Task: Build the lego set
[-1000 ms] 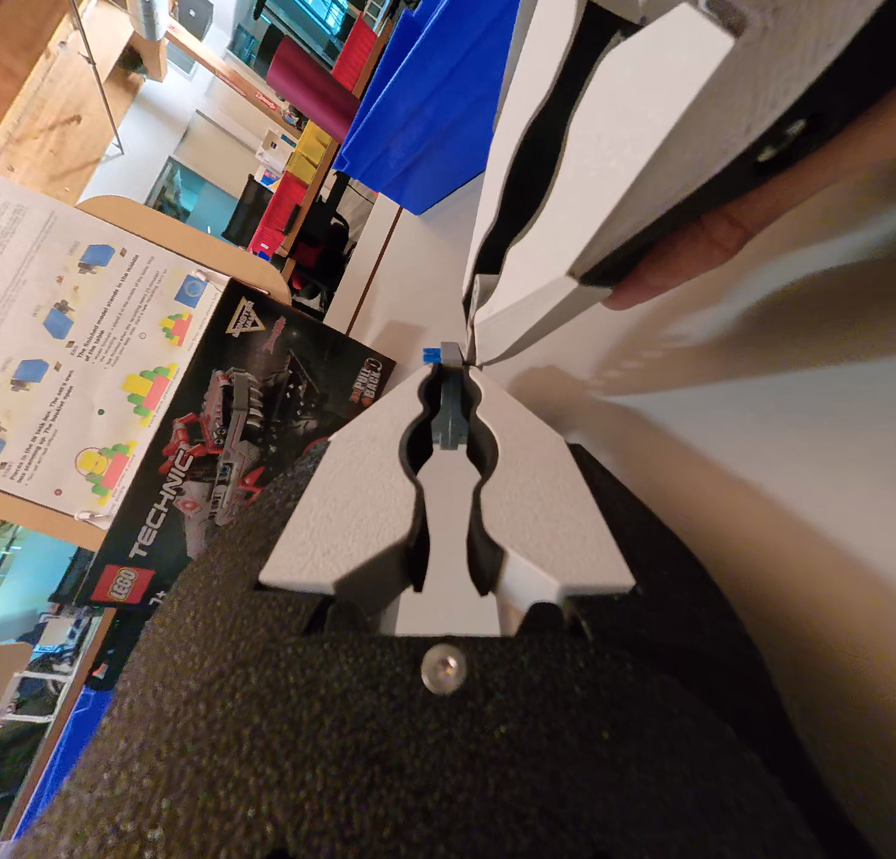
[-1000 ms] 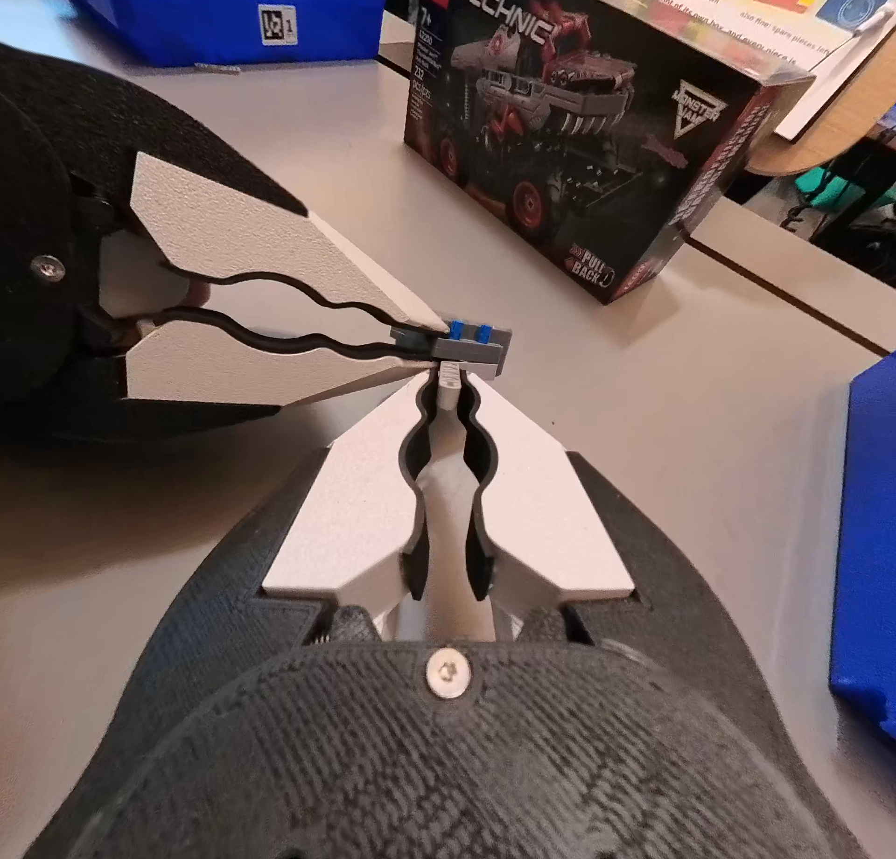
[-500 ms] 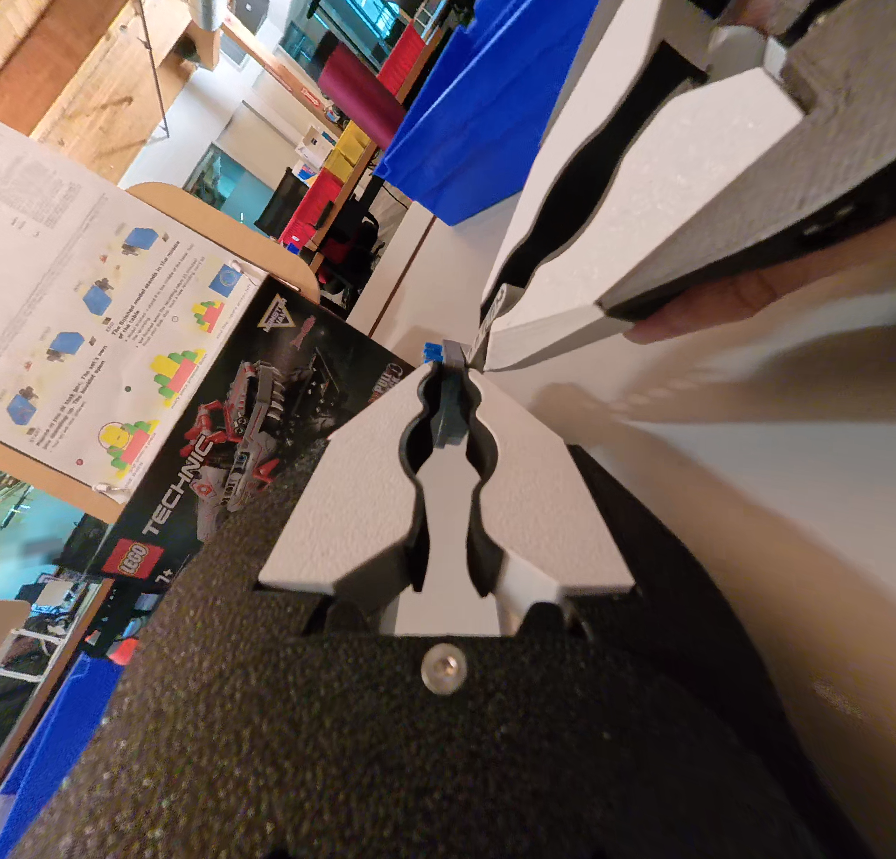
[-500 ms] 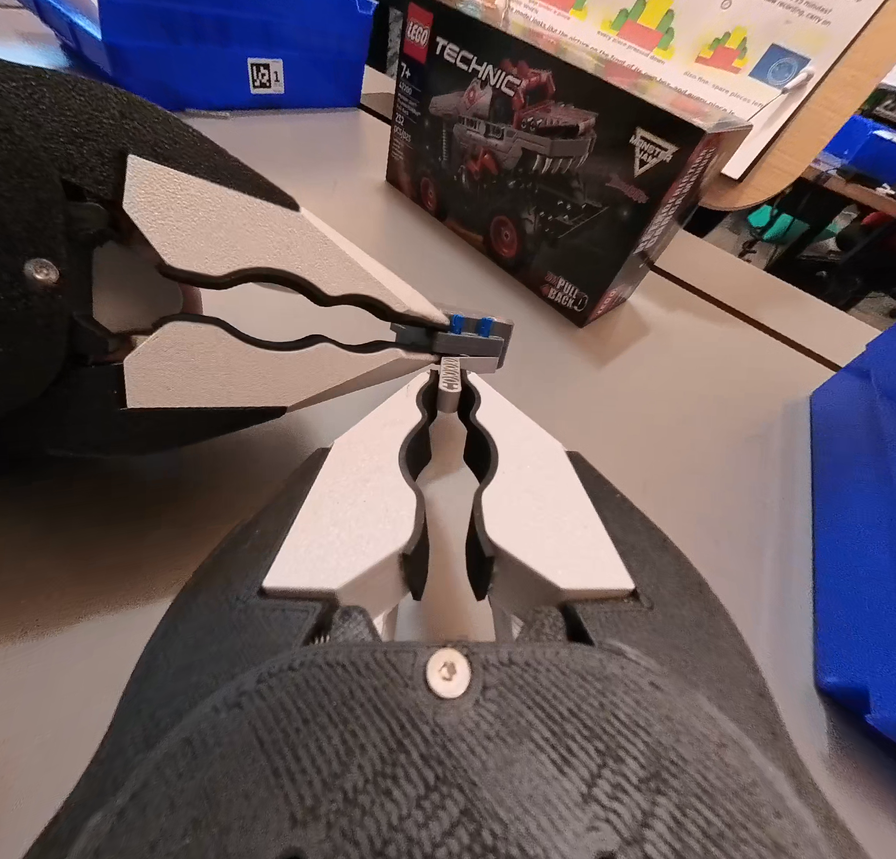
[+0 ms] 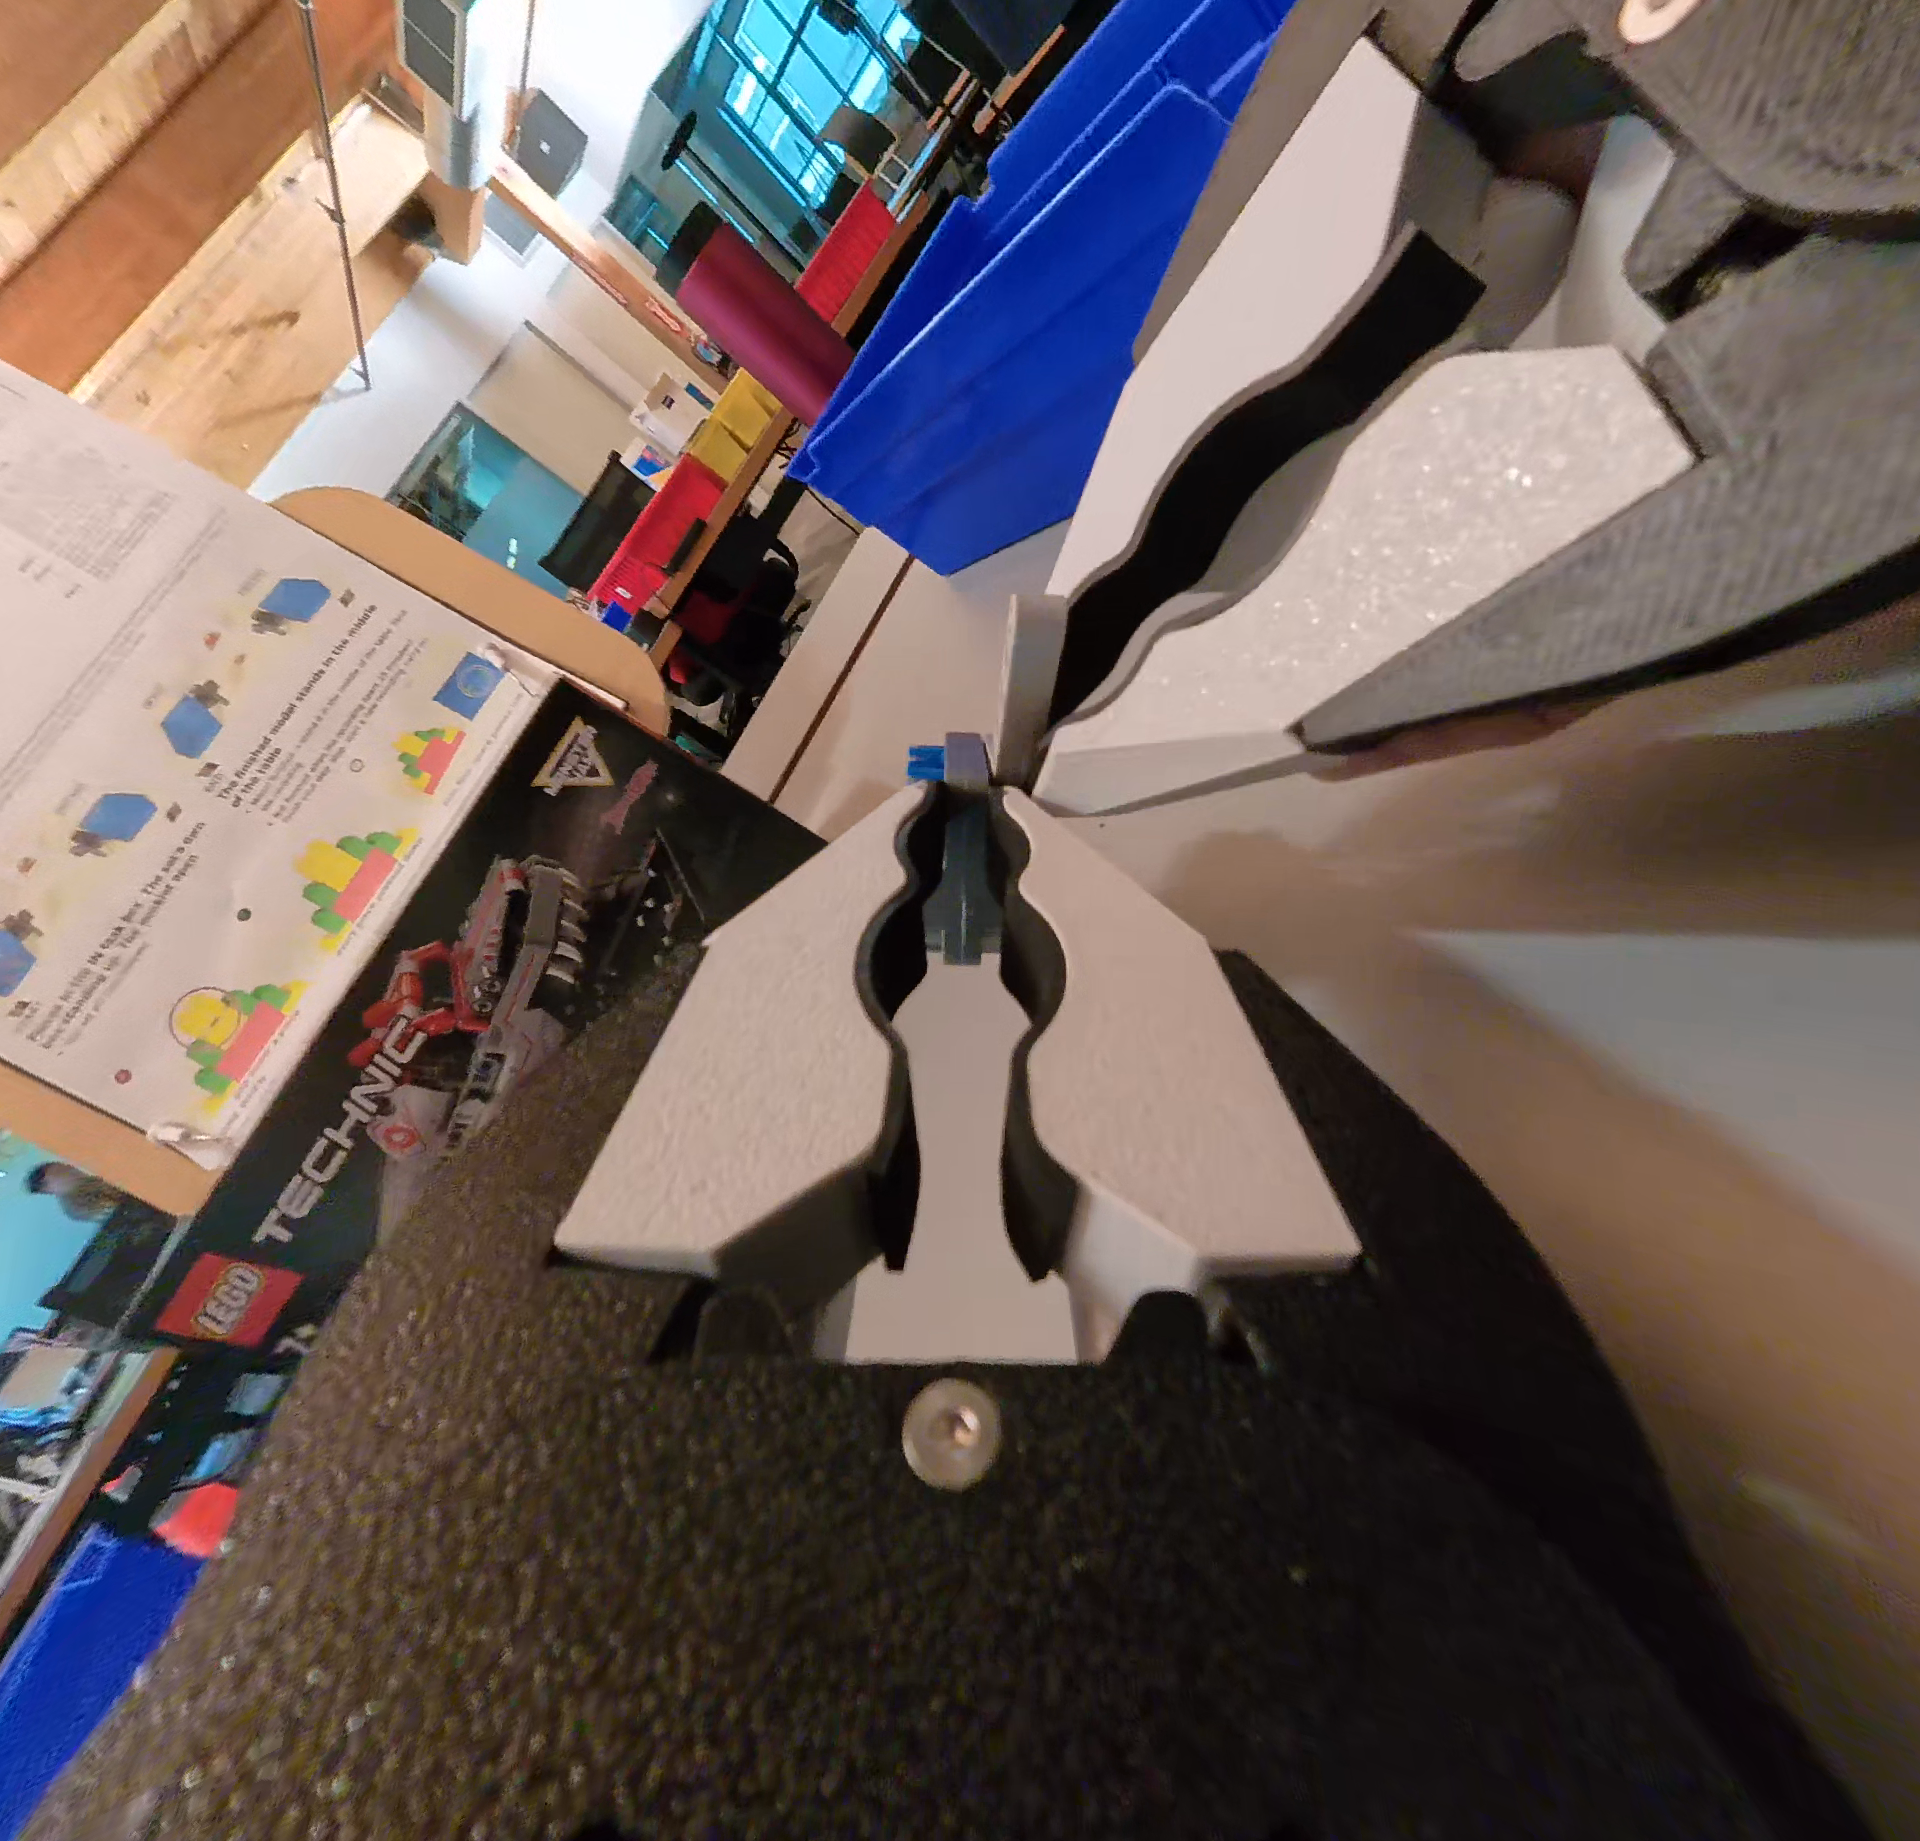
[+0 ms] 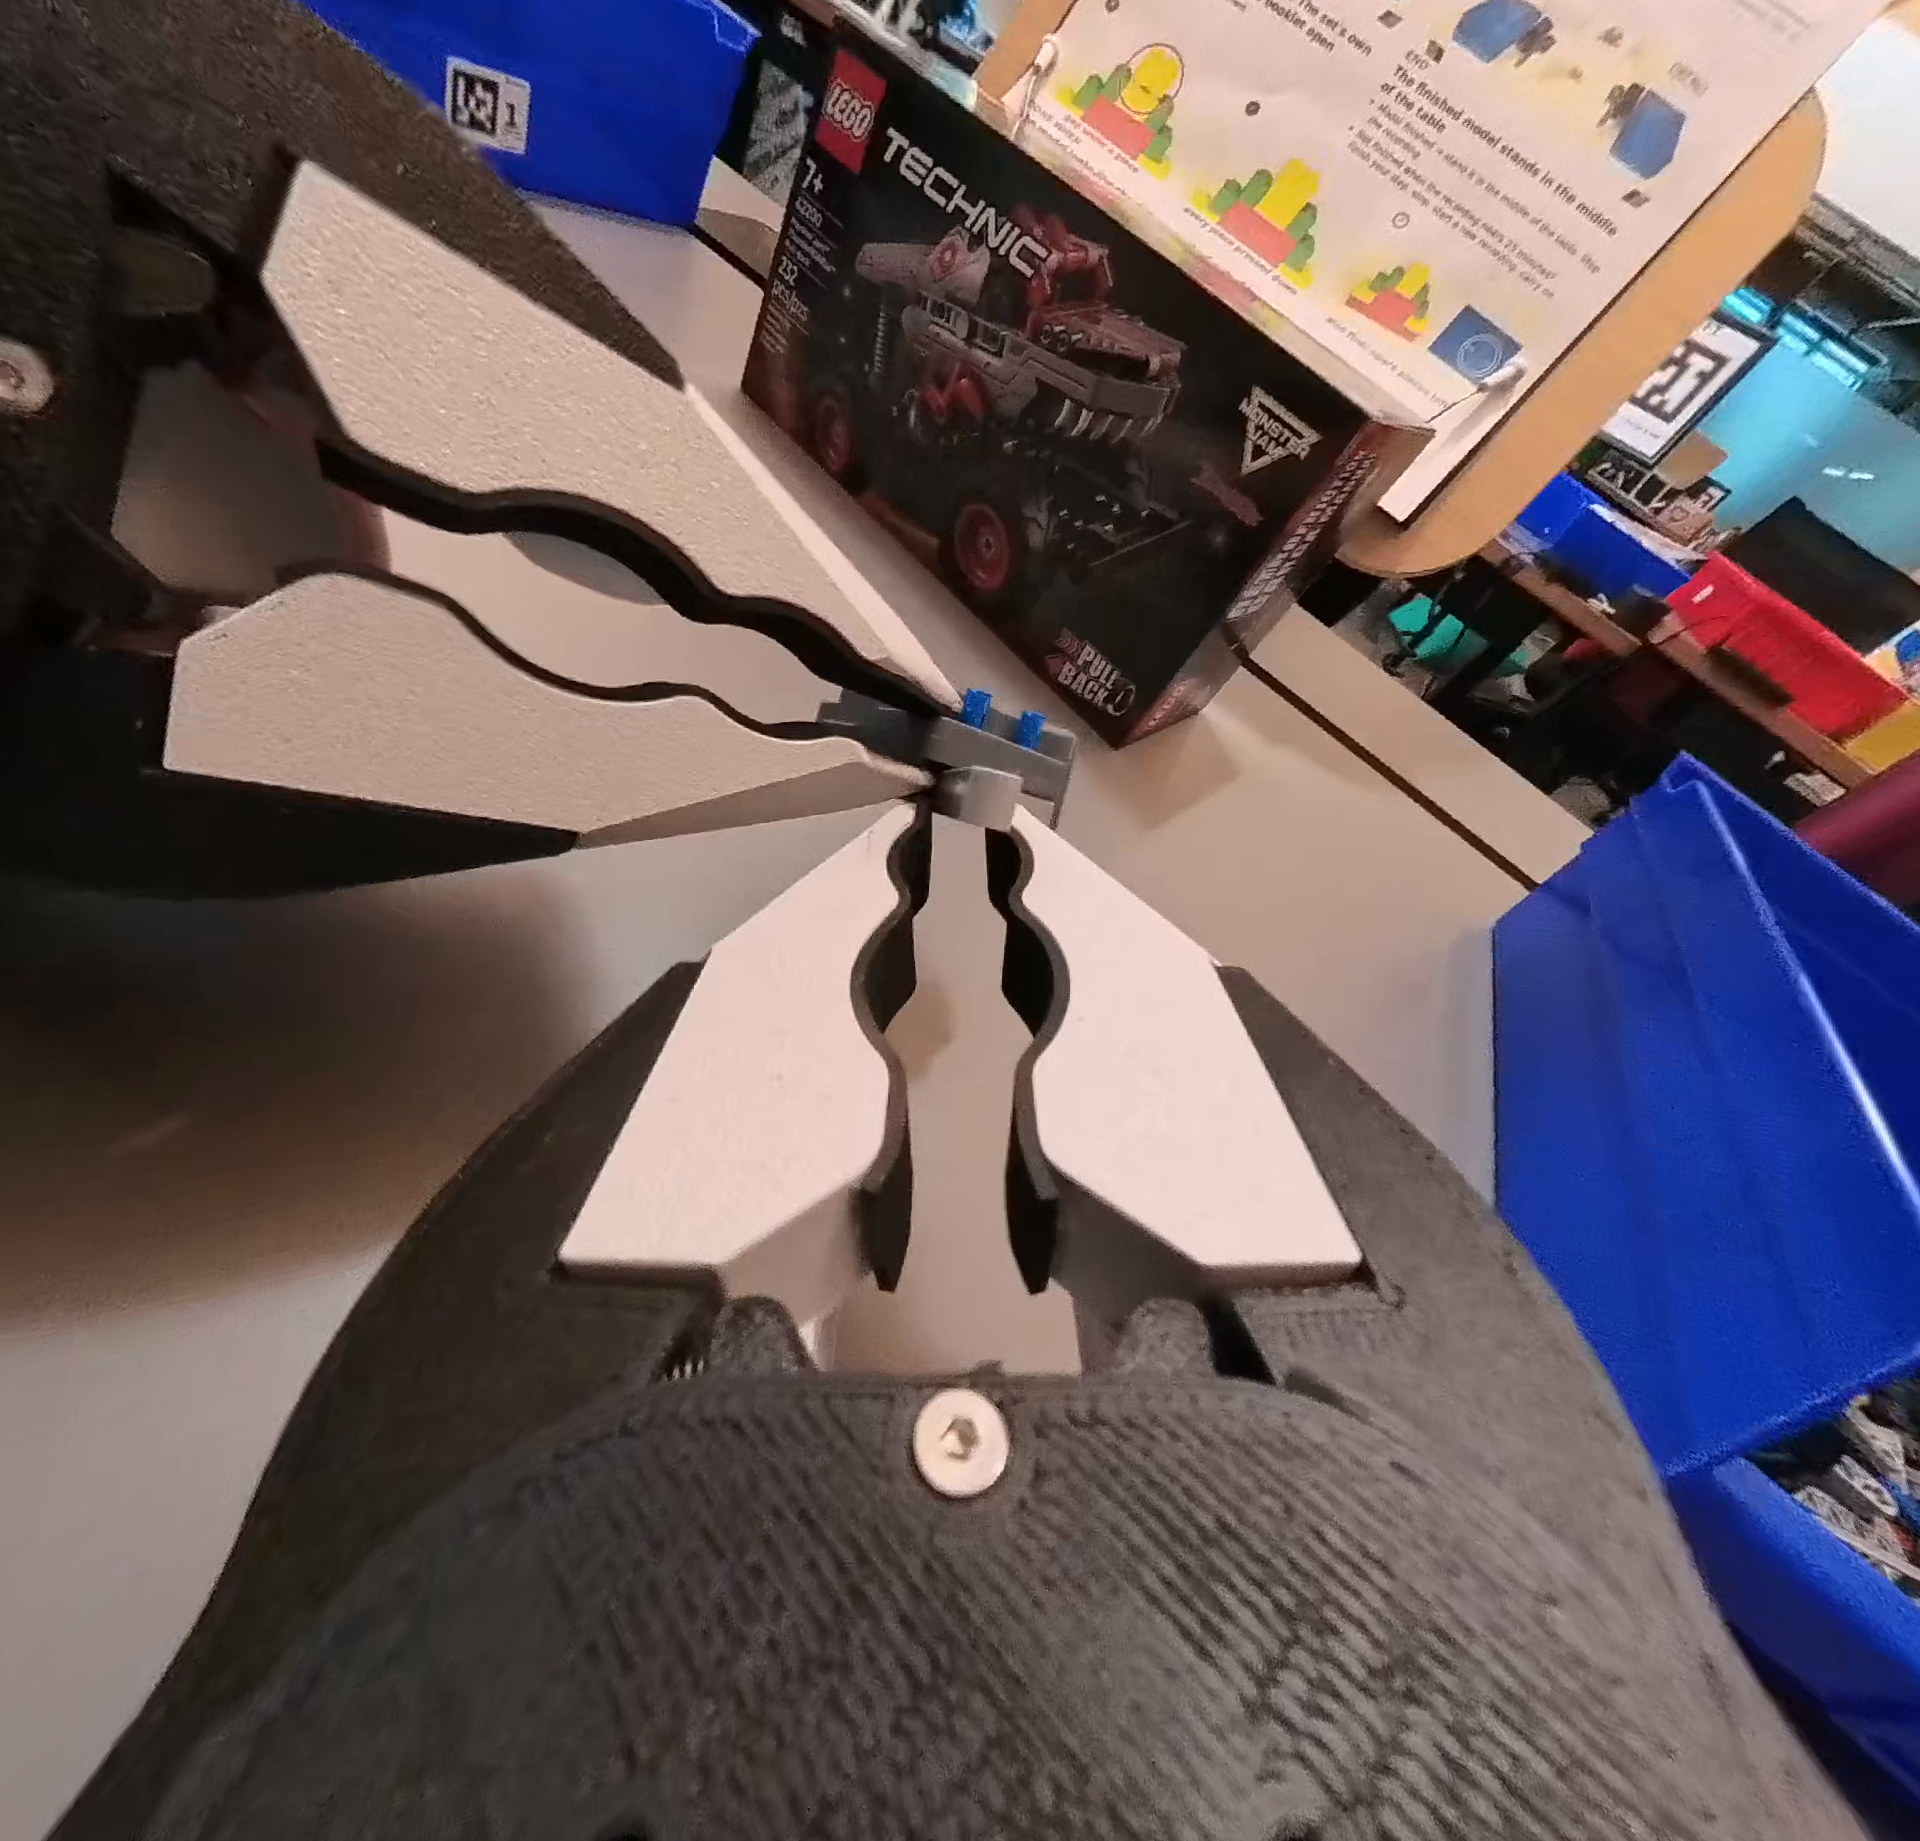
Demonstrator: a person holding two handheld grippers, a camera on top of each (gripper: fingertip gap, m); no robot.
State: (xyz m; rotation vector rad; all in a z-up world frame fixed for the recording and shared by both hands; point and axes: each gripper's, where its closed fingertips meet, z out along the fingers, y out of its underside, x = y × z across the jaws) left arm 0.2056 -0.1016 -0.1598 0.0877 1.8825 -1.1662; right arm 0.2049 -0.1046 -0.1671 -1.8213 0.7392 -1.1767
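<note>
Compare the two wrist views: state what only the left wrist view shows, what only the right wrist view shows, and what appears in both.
Only the left wrist view shows the ceiling beams and the maroon roll.

Only the right wrist view shows the two blue pins side by side on the dark grey piece, the tagged blue bin, and loose parts in the near blue bin.

Both show the left gripper shut on the dark grey piece, the right gripper shut on a light grey piece, the set box, the instruction sheet and the table.

body: black textured shell | fingers: white, wavy black pads | silver screw
</note>
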